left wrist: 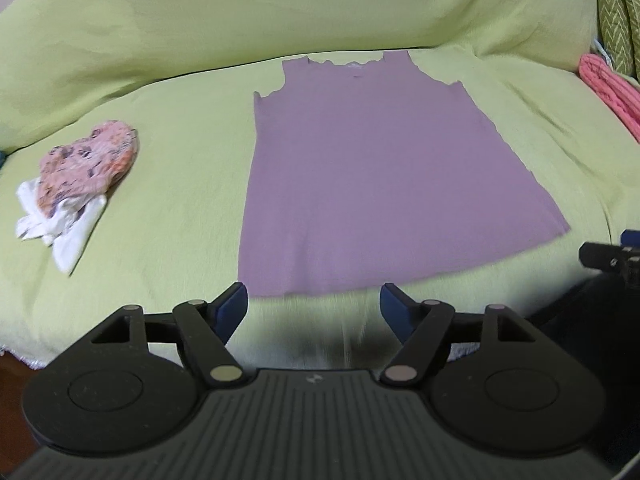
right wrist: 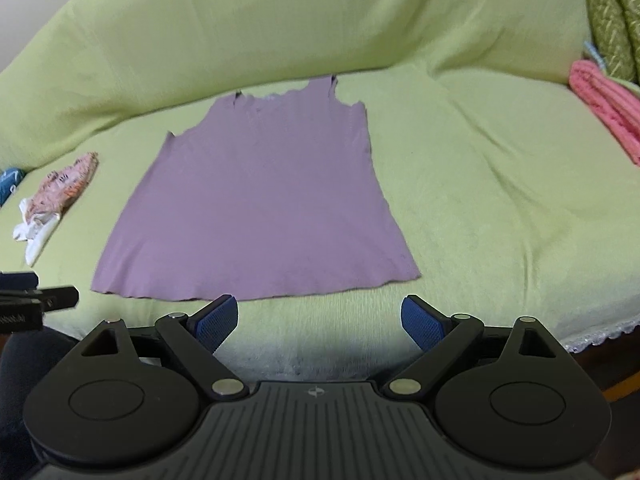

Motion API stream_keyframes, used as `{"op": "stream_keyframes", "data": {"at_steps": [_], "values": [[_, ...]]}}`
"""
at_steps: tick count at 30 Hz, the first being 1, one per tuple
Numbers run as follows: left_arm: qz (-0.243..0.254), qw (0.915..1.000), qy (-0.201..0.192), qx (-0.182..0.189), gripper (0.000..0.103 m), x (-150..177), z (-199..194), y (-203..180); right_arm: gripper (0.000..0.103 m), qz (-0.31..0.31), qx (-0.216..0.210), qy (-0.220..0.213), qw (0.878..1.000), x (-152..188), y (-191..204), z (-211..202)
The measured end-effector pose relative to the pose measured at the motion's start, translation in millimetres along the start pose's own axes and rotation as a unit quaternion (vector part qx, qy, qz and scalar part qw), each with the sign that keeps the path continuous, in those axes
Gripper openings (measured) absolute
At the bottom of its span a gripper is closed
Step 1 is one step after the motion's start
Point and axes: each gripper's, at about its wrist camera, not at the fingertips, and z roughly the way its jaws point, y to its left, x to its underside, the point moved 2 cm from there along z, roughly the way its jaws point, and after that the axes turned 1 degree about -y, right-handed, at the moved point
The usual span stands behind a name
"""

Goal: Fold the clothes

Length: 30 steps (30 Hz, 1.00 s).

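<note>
Purple tank top (left wrist: 360, 176) flat on green cover (left wrist: 160, 140); both grippers empty.

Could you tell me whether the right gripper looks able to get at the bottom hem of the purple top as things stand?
Probably yes. The right gripper has its jaws open just short of the hem of the purple top, which lies flat on the green cover, with nothing between them.

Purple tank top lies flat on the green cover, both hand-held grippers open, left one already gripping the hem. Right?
Not gripping. In the left wrist view the left hand-held gripper is open short of the tank top, its hem outside the fingers. The rest holds: flat on the cover, right hand-held gripper open.
</note>
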Motion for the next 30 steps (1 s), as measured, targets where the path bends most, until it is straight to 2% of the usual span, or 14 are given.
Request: {"op": "stream_keyframes", "data": {"at_steps": [2, 4, 6, 8, 12, 15, 19, 21, 23, 26, 28, 30], "values": [[0.0, 0.9999, -0.004, 0.013, 0.069, -16.5, 15.3, 7.8, 0.091, 0.0, -0.003, 0.01, 1.0, -12.0, -4.7, 18.0], [0.012, 0.9994, -0.018, 0.028, 0.061, -37.0, 31.1, 14.9, 0.091, 0.004, -0.005, 0.015, 1.0, -28.2, -13.9, 37.4], [0.024, 0.9983, -0.03, 0.043, 0.048, -63.3, 50.6, 25.5, 0.091, 0.008, -0.007, 0.02, 1.0, -44.4, -23.1, 56.9], [0.038, 0.997, -0.043, 0.052, 0.044, -90.8, 70.9, 36.9, 0.091, 0.007, -0.003, 0.016, 1.0, -61.5, -34.5, 74.8], [0.099, 0.9918, -0.073, 0.035, 0.039, -143.4, 116.7, 46.4, 0.09, -0.005, -0.002, 0.007, 1.0, -93.4, -49.3, 110.2], [0.166, 0.9813, -0.093, 0.031, 0.04, -174.6, 158.1, 37.8, 0.087, -0.022, -0.017, 0.004, 1.0, -115.4, -51.9, 138.1], [0.26, 0.9574, -0.118, 0.045, 0.042, -208.3, 213.1, 28.1, 0.083, -0.049, -0.047, -0.009, 0.998, -152.4, -51.6, 175.6], [0.283, 0.9498, -0.125, 0.047, 0.042, -228.4, 242.8, 28.0, 0.083, -0.069, -0.054, -0.024, 0.996, -175.8, -51.4, 193.9], [0.284, 0.9495, -0.122, 0.057, 0.04, -248.9, 274.1, 30.7, 0.083, -0.086, -0.053, -0.036, 0.994, -196.9, -51.9, 213.1], [0.289, 0.9493, -0.112, 0.056, 0.017, -272.9, 316.9, 35.4, 0.084, -0.106, -0.051, -0.05, 0.992, -226.7, -53.4, 242.4], [0.295, 0.9482, -0.105, 0.055, 0.015, -286.2, 342.1, 38.6, 0.084, -0.106, -0.053, -0.052, 0.992, -239.5, -55.4, 259.2], [0.301, 0.9455, -0.102, 0.069, 0.016, -294.0, 356.1, 40.3, 0.084, -0.103, -0.059, -0.053, 0.992, -247.7, -57.2, 273.2]]}}
